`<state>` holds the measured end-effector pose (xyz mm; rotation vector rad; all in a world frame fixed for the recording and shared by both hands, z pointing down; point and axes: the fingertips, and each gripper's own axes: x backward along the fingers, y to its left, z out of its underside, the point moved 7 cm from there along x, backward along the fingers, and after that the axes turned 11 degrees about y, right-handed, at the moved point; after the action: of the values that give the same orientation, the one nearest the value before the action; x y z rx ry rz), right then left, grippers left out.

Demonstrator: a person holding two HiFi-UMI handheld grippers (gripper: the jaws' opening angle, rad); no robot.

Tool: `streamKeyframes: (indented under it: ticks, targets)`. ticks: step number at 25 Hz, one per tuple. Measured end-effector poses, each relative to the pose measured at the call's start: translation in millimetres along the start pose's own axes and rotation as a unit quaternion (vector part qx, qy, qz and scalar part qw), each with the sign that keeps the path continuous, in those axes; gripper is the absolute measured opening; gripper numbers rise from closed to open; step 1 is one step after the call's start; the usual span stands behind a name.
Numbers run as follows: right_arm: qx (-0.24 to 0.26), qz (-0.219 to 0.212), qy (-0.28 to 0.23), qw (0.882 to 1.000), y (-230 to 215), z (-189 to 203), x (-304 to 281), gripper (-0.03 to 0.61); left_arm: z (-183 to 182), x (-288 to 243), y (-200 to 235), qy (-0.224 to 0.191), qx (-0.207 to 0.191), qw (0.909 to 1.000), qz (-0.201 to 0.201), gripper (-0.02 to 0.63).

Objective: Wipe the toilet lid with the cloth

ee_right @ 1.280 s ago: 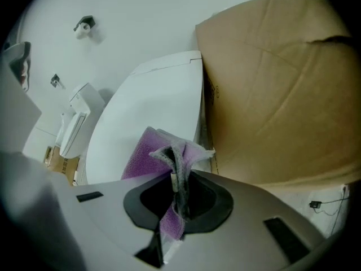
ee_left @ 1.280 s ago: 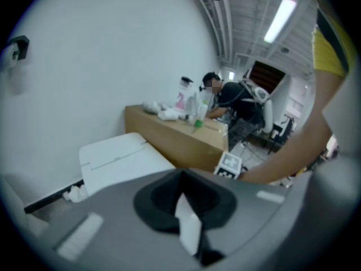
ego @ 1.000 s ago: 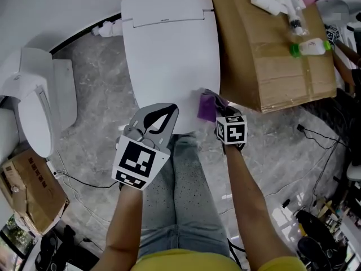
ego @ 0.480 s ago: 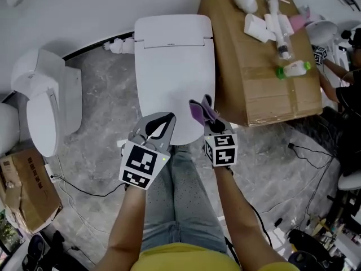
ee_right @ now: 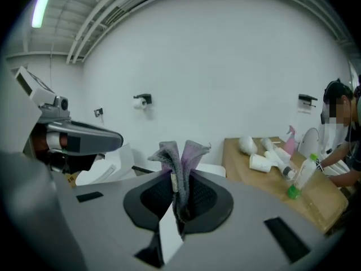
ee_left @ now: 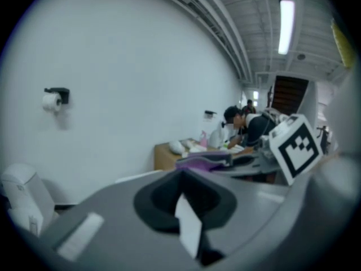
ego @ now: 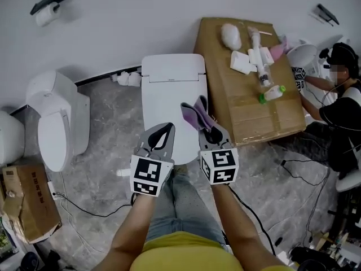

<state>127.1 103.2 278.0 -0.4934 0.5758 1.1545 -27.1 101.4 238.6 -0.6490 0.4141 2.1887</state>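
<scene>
Cloth [ee_right: 180,161], one purple piece, is clamped in our right gripper [ego: 206,126] over the front of the single toilet lid [ego: 168,97]; our left gripper [ego: 163,131], jaws together on nothing, hovers over that front too

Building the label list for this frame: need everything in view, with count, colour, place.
white closed-lid toilet: 1, white, centre, against the wall
second white toilet: 1, white, left of the first
large brown cardboard box: 1, brown, right of the centre toilet
bottles and containers: several, mostly white, one pink, one clear with a green cap, on the large box
small cardboard box: 1, brown, floor, lower left
black wall holders: 2, black, upper left (with white roll) and upper right
seated person: 1, dark top, far right
purple wiping cloth: 1, purple, pinched in right tongs
left tongs: grey, shut, empty
right tongs: grey, shut on cloth
</scene>
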Motion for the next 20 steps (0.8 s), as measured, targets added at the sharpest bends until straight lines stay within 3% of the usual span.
streamKeyframes:
  ticks: [5,10,20]
  targets:
    - [0.004,0.005,-0.059,0.998,13,-45,44,0.049,-41,33,-6,-0.05,-0.013,0.9982,-0.029,-0.002]
    - [0.041,-0.003,-0.106,0.994,31,-81,75,0.049,-74,62,-8,-0.096,-0.035,0.9936,-0.049,-0.002]
    - [0.049,-0.007,-0.148,0.988,45,-100,115,0.049,-83,96,-22,-0.137,-0.042,0.9882,-0.054,-0.002]
